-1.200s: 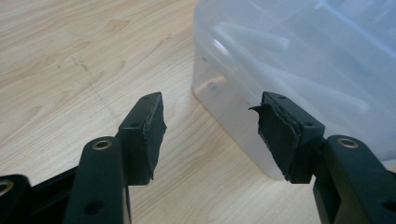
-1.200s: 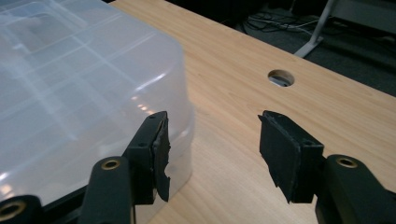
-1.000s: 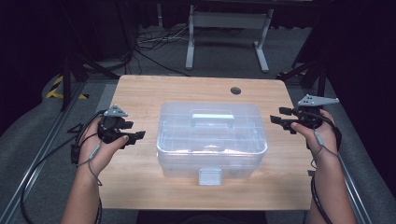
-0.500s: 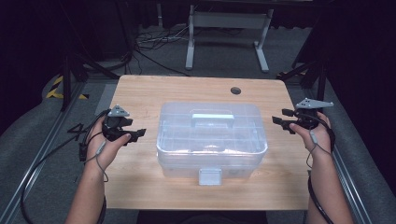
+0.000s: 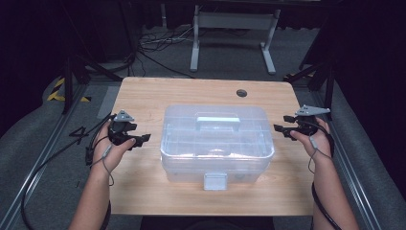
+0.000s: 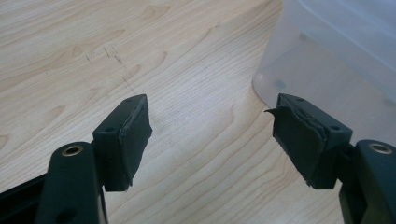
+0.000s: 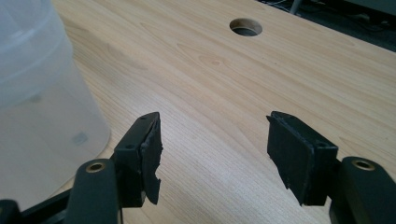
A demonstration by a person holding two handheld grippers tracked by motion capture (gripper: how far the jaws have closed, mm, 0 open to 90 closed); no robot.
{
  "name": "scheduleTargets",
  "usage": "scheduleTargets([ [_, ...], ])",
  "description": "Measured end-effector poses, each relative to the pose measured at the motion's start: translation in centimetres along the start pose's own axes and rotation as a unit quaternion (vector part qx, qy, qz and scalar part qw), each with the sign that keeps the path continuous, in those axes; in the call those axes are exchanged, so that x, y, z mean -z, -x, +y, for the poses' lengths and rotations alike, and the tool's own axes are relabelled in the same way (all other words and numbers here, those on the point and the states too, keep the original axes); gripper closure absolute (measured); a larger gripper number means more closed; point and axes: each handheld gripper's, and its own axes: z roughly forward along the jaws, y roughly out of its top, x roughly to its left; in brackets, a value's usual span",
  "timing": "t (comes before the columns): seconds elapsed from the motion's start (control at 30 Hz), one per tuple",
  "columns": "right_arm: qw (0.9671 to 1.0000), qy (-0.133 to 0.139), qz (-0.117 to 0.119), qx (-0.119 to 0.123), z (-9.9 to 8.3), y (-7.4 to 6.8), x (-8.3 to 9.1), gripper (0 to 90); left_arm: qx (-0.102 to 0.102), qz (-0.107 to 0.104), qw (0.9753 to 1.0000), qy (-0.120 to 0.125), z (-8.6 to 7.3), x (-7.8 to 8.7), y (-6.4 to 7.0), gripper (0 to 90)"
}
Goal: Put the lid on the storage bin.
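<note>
Both grippers flank the clear storage box (image 5: 216, 143), the left gripper (image 5: 141, 139) and right gripper (image 5: 280, 128) each spread wide and empty. Recommended: close in level on opposite side walls together, keeping the front latch (image 5: 215, 181) undisturbed.

The high view looks forward and down over the bench (image 5: 143, 96); both tool views skim it closely, sharing the clear box (image 5: 215, 139).
</note>
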Motion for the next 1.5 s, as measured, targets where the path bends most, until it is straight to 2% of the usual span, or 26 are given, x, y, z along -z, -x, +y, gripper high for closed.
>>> scheduleTargets([
  [0.43,0.9999,-0.009,0.004,-0.007,-1.4,0.3,-1.8,35.4,0.007,0.005,0.9999,-0.013,-1.2,-1.7,-1.0,27.9],
  [0.8,0.9997,-0.02,0.009,-0.011,-2.5,0.1,-3.4,35.0,-0.005,0.008,0.9996,-0.028,-1.9,-2.9,-1.3,27.6],
  [1.13,0.9994,-0.03,0.016,-0.011,-3.1,-0.2,-4.4,34.4,-0.014,0.001,0.9994,-0.031,-1.9,-3.2,-1.2,25.5],
  [1.43,0.9991,-0.036,0.023,-0.008,-3.1,-0.4,-4.6,32.9,-0.005,-0.013,0.9993,-0.035,-1.9,-3.1,-1.1,22.8],
  [1.5,0.9991,-0.035,0.022,-0.008,-3.1,-0.4,-4.6,32.9,-0.012,-0.015,0.9992,-0.036,-1.9,-3.0,-1.1,22.1],
])
